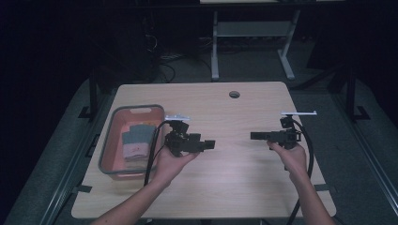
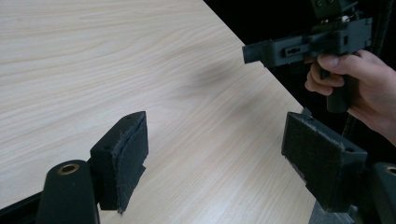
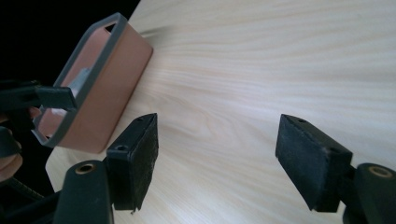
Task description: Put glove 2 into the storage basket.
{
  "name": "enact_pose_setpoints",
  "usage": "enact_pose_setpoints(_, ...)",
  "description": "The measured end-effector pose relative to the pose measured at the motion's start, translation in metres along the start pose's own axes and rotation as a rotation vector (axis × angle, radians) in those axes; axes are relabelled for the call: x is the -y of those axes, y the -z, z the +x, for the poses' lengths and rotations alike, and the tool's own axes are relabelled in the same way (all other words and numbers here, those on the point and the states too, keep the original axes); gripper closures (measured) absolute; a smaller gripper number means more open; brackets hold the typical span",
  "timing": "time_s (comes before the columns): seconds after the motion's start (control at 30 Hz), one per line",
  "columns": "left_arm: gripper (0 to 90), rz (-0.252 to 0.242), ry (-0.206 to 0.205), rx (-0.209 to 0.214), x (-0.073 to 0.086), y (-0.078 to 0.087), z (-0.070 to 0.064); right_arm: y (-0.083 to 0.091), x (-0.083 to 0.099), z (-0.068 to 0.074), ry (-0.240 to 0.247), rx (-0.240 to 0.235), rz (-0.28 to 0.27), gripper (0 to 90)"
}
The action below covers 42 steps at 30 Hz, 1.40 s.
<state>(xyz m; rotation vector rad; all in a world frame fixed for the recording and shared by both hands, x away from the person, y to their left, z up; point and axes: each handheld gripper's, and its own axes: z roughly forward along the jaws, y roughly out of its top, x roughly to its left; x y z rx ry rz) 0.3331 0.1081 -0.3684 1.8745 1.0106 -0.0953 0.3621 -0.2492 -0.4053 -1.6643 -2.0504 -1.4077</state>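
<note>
High view was dim; the surroundings beyond the table (image 1: 244, 178) were mostly black, with only a white desk frame (image 1: 253, 33) legible behind it. The person's forearms were cut off by the bottom edge.

Left gripper (image 1: 210, 144) was held above the table just right of the pink bin (image 1: 110, 140), pointing toward the right gripper (image 1: 255, 136), well apart from it. In the left gripper view its jaws stood wide apart with nothing between them, bare wood grain below; the right gripper showed at top right, partly cropped, in the right hand (image 2: 355, 79).

Right gripper view: jaws likewise spread wide, nothing held, table surface between the pads (image 3: 144, 158). The bin showed at upper left, tilted by the camera angle, its near wall hiding most of the inside.

Pink bin, grey rim, sat at the table's left side. Contents from the high view: folded cloths (image 1: 136, 140), grey-green on top, a pinkish one below. Count could not be made out; the left gripper's cable (image 1: 152, 154) crossed the bin's right edge. Neither gripper touched the bin.
</note>
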Motion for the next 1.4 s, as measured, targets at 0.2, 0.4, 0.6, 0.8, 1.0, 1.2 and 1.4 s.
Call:
enact_pose_setpoints(0.2,22.9,0.024,-0.004,0.018,0.008,-0.011,-0.003,0.01,0.014,-0.013,-0.027,-0.009,-0.021,29.6)
enact_pose_setpoints(0.4,22.7,0.033,0.004,0.031,0.018,-0.021,-0.002,0.017,0.025,-0.023,-0.041,0.002,-0.028,29.5)
enact_pose_setpoints(0.6,22.7,0.037,0.01,0.049,0.027,-0.026,-0.006,0.02,0.033,-0.028,-0.039,0.005,-0.03,28.9)
enact_pose_setpoints(0.8,22.8,0.03,-0.003,0.056,0.034,-0.026,-0.01,0.023,0.044,-0.032,-0.04,0.008,-0.029,29.0)
enact_pose_setpoints(1.0,22.7,0.032,-0.016,0.054,0.045,-0.024,-0.012,0.026,0.052,-0.034,-0.033,0.007,-0.031,28.7)
enact_pose_setpoints(1.2,22.8,0.043,-0.05,0.051,0.053,-0.024,-0.015,0.03,0.059,-0.033,-0.019,0.017,-0.033,28.5)
enact_pose_setpoints(1.4,23.5,0.016,-0.008,0.089,0.065,-0.02,-0.012,0.038,0.079,-0.032,0.005,0.027,-0.068,28.4)
